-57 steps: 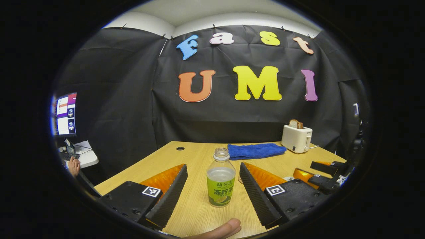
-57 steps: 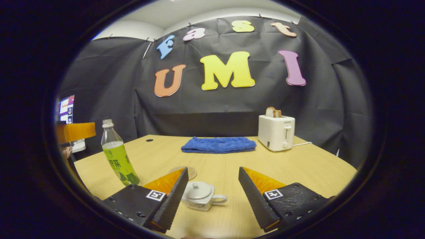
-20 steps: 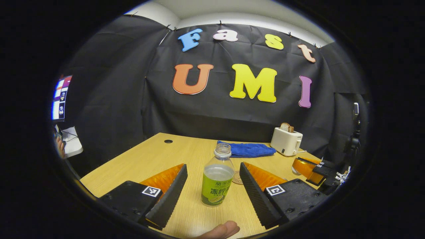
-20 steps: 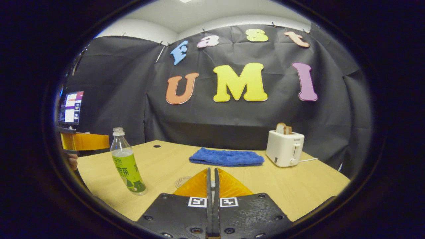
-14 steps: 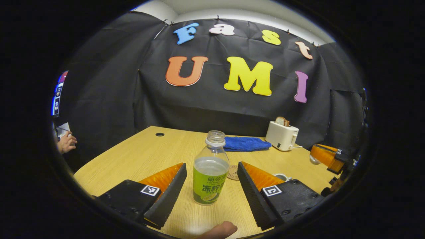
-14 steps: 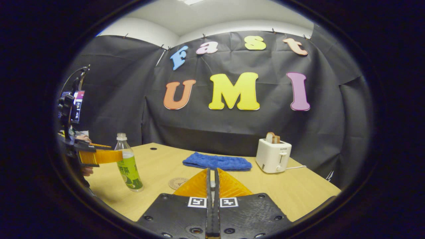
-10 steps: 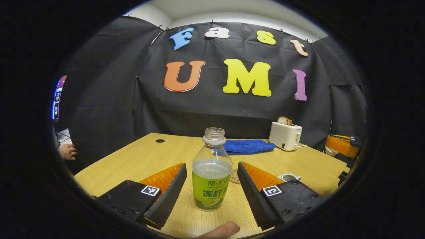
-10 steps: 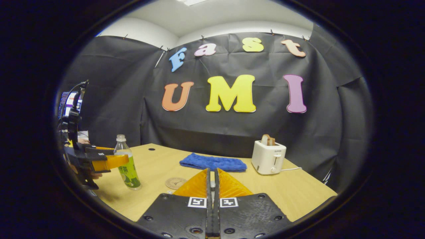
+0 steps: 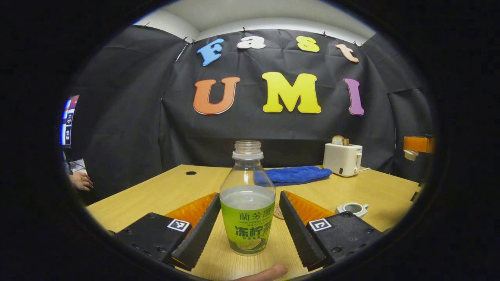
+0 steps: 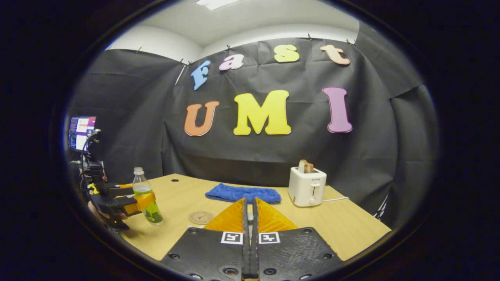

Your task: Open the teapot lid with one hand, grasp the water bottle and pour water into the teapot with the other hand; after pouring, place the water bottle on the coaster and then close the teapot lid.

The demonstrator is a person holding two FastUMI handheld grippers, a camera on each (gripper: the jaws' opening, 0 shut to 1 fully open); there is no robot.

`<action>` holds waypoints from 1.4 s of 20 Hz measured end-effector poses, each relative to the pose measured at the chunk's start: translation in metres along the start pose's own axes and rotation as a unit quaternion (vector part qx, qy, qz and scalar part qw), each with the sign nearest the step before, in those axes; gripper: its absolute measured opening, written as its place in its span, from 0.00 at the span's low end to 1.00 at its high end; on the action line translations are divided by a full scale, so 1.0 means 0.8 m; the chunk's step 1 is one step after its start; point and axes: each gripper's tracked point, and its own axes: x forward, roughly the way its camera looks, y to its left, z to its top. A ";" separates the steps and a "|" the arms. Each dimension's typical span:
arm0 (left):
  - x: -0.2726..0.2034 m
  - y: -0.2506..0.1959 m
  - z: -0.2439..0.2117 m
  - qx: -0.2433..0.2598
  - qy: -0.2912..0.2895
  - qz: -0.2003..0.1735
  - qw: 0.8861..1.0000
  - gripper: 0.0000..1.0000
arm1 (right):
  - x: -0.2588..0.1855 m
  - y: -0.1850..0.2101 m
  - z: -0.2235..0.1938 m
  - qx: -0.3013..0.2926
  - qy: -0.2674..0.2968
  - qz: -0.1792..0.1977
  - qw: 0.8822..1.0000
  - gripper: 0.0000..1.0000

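1. The left tongs (image 9: 249, 196) are spread wide with the water bottle (image 9: 247, 218) standing upright between them on the worktop (image 9: 168, 191). Each finger lies just beside the bottle's wall. Whether either one touches it cannot be told.
2. The right tongs (image 10: 249, 201) are closed to a thin slit in the right gripper view, and whatever sits in that slit is hidden by the fingers themselves.
3. In the left gripper view the right tongs (image 9: 418, 144) are cut off at the far right edge, held high above the worktop. A small white piece, the teapot lid (image 9: 410, 155), hangs at their tip, too small to make out clearly.
4. The bottle is clear plastic, uncapped, with a green label around its lower half and water up to about the label's top.
5. The teapot (image 9: 352, 208) is small, white and open-topped. It stands on the worktop to the right of the bottle, well apart from it.
6. The coaster (image 9: 278, 212) is mostly hidden behind the bottle and a finger in the left gripper view. The right gripper view gives it whole (image 10: 200, 217), round and flat, between bottle and tongs.
7. That view also shows the left tongs (image 10: 136, 195) from the side, straddling the bottle (image 10: 141, 189) at the worktop's left edge.
8. A fingertip (image 9: 269, 271) is cut off at the bottom edge.
9. Farther back lie a blue towel (image 9: 297, 175) and a white toaster (image 9: 343, 159).
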 end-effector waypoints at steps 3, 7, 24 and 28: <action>0.002 -0.003 0.006 0.014 -0.001 0.011 1.000 0.88 | -0.003 -0.017 0.004 0.005 0.001 -0.004 1.000 0.00; -0.002 -0.010 0.007 0.038 0.018 0.021 0.999 0.78 | -0.003 -0.038 0.004 0.015 0.008 -0.014 1.000 0.00; 0.004 -0.029 0.003 0.441 0.110 0.095 0.886 0.76 | -0.010 -0.091 0.013 0.030 0.006 -0.045 0.999 0.00; -0.001 -0.049 -0.005 0.527 0.117 0.076 0.838 0.76 | -0.008 -0.097 0.011 0.035 0.009 -0.049 0.998 0.00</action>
